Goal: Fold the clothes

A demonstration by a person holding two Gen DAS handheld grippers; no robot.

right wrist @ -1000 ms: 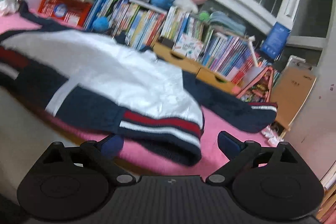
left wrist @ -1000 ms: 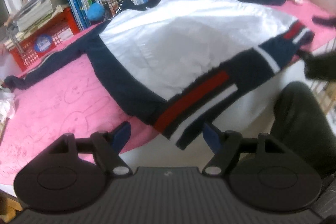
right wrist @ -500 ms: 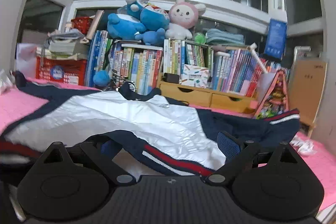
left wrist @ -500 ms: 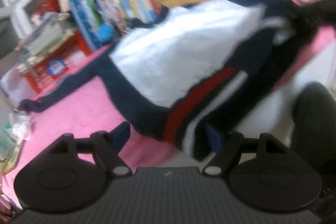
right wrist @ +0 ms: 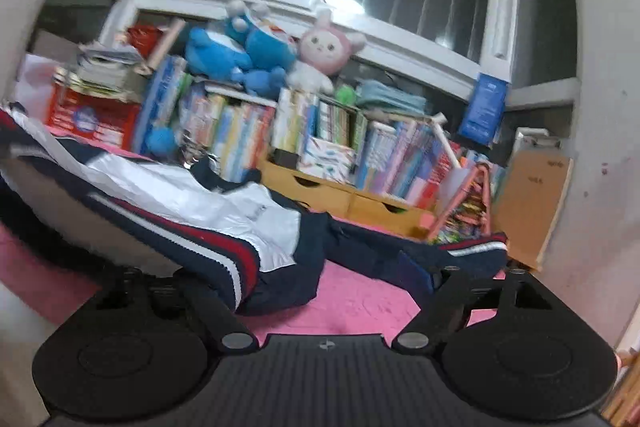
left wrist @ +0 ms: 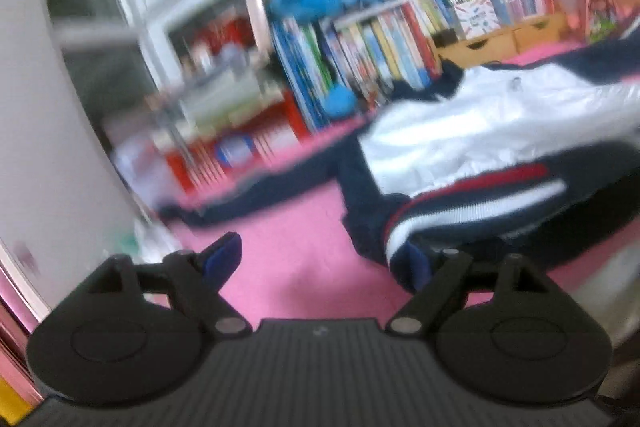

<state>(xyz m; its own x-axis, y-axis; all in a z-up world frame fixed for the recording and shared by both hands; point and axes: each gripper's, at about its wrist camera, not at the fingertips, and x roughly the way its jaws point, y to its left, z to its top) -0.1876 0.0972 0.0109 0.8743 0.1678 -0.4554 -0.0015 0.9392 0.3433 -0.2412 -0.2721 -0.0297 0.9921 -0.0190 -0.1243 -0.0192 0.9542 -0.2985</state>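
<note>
On the pink bed [left wrist: 304, 227], the jacket [left wrist: 480, 131] is seen at two o'clock from the left tongs [left wrist: 320, 259], whose jaws have just been widened and are empty. Its striped hem has been lifted and carried inward since a second ago. The right tongs [right wrist: 304, 279] have just been narrowing around that hem; contact cannot be told.

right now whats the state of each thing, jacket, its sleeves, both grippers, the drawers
jacket: spread on the pink cover, striped hem edge lifted off it
far sleeve: stretched out flat
near sleeve: stretched out flat
left gripper: open, jaws just widened, nothing between them
right gripper: jaws just narrowed, hem corner between them, grip unclear
wooden drawers: shut
</note>
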